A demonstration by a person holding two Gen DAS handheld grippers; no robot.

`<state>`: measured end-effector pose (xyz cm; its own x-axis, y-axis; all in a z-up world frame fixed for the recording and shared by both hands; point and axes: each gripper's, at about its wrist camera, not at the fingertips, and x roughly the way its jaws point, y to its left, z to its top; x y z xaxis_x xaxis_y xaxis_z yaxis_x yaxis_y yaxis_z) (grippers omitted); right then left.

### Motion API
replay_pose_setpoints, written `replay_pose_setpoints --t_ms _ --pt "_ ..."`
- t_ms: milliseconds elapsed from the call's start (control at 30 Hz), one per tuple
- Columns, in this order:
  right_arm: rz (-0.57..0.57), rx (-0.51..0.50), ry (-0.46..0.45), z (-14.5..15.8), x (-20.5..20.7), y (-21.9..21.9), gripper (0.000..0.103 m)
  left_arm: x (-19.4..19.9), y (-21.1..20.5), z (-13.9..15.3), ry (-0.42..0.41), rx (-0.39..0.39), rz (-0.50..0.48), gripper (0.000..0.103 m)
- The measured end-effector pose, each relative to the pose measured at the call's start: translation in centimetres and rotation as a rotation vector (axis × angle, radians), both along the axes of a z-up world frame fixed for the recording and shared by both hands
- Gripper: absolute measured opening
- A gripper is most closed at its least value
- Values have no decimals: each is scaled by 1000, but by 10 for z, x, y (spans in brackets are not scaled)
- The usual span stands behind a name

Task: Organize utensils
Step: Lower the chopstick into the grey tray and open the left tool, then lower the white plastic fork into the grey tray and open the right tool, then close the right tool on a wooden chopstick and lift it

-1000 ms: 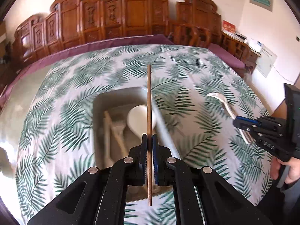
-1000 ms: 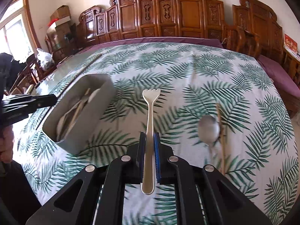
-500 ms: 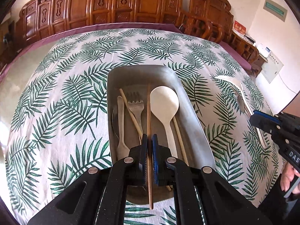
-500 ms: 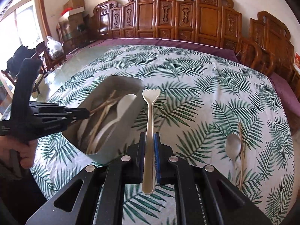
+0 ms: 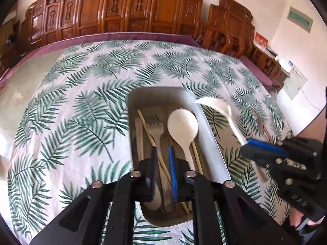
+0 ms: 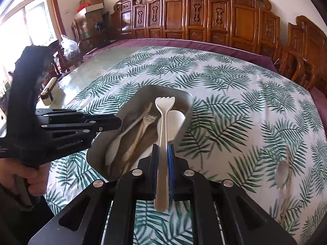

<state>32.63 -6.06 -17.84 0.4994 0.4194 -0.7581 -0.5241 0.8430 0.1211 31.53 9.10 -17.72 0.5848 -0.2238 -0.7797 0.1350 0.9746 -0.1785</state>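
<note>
Left wrist view: left gripper (image 5: 163, 163) hangs over the grey tray (image 5: 212, 143), jaws opening, nothing clamped; utensils lie lengthwise below. Right wrist view: right gripper (image 6: 162, 159) is clenched on the white fork (image 6: 162, 134), its long axis pointing at the tray, just beyond the jaws.

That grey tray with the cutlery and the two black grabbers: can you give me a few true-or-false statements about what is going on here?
1. The right gripper holds a white fork. True.
2. The grey tray is empty. False: it holds a white spoon, a fork and chopsticks.
3. The left gripper clamps a chopstick. False: its jaws are opening, and nothing is pinched between them.
4. A spoon lies on the leaf-print tablecloth, outside the tray. True.
</note>
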Motion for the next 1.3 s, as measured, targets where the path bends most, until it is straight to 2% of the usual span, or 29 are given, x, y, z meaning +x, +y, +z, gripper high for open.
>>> replay_pose_setpoints --t_ms 267,433,633,800,1000,1100,1167,1233,1300 --pt "-3 65 39 -7 21 31 11 1 26 16 -41 -26 62 15" --pt "-10 85 93 -24 36 45 11 2 35 20 -51 -25 83 15" --pt "-1 96 135 -40 37 52 12 1 37 23 -63 -16 94 15" --pt "7 97 131 -41 34 51 12 0 36 24 -71 -3 95 15" --pt "-5 105 72 -21 25 18 12 -2 31 26 -78 -6 87 15" --pt "-18 92 26 -9 17 -8 21 -3 23 28 -86 5 78 15" --pt "-43 79 -7 0 12 -36 26 -5 15 29 -102 29 74 24" --pt "-66 63 -24 3 9 -59 37 -6 8 29 -110 45 65 25" --pt "-90 25 -45 6 7 -87 38 -7 -2 28 -112 53 56 26"
